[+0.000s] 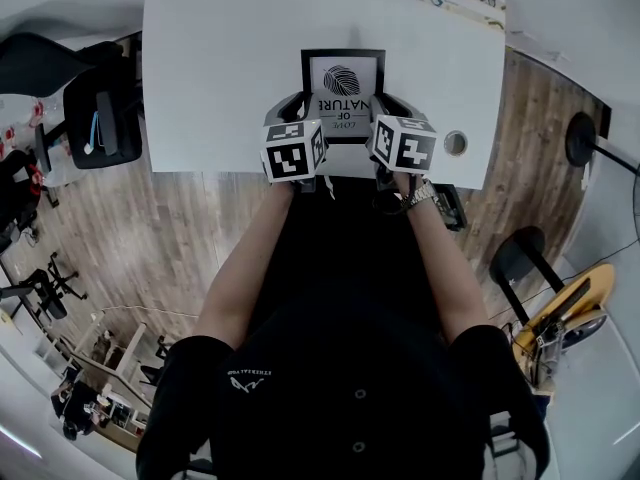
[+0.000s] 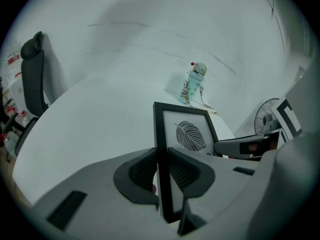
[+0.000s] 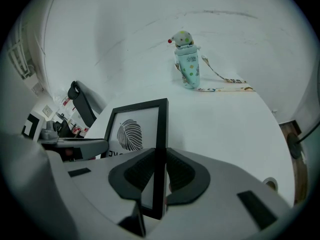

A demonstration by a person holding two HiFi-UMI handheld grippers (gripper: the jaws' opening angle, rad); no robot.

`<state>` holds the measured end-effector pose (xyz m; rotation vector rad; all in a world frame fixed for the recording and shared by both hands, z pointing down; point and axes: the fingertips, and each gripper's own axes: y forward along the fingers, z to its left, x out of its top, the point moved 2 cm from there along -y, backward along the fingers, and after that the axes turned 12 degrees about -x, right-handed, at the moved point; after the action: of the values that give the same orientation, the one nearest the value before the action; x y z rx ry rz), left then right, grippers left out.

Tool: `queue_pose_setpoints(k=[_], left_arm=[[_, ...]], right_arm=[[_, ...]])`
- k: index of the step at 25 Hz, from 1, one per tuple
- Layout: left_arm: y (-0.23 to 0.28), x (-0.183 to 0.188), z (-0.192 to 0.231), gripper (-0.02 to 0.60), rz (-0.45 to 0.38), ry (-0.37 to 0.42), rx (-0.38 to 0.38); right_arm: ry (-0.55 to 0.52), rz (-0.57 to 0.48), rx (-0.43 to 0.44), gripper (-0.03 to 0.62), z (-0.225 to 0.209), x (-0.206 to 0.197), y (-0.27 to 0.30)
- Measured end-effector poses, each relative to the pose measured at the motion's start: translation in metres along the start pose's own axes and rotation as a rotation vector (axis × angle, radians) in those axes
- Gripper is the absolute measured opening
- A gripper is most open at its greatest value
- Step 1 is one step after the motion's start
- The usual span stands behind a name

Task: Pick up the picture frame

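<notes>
Frame place: black rectangular picture frame point(image 1: 343, 88) with a leaf print, being held over the near part of the white bench point(image 1: 220, 48), print facing up; not possible to tell whether its far edge is touching the bench.
Left gripper point(image 2: 160, 171): clamping the left side bar of the frame near its near corner, one dark pad pressing on each face.
Right gripper point(image 3: 160, 171): clamping the right side bar in the same way, also near the near corner.
Risk of tipping: probably the biggest one, both grips sitting at one end, so the far end hanging free and trying to swing down around the pads.
Risk of slipping: pads biting only a narrow smooth bar; a loosening squeeze or a quick jerk possibly letting the frame slide out and drop on the bench.
Risk of twisting: one hand rising faster than the other likely bending the frame and loading the glass.
Risk of over-squeezing: inner pads reaching over the glass edge, so too much force possibly cracking it.
Neighbours: pale green dotted pouch point(image 3: 187, 66) with a long strap standing well apart at the far side, seeming no danger.
</notes>
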<state>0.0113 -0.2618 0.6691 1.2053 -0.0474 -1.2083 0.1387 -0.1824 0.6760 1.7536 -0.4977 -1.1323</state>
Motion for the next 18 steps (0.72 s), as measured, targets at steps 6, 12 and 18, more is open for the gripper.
queue_pose_setpoints(k=[6,12,18], left_arm=[[-0.020,0.005,-0.009,0.072,-0.058,0.022,0.011],[-0.038,0.014,-0.018,0.072,-0.106,0.058,0.014],[-0.055,0.028,-0.028,0.072,-0.164,0.082,0.008]], right_arm=[[-0.021,-0.064,0.008,0.066,0.005,0.005,-0.019],[-0.026,-0.112,-0.003,0.066,0.010,0.013,-0.043],[-0.043,-0.194,-0.013,0.066,0.013,0.027,-0.065]])
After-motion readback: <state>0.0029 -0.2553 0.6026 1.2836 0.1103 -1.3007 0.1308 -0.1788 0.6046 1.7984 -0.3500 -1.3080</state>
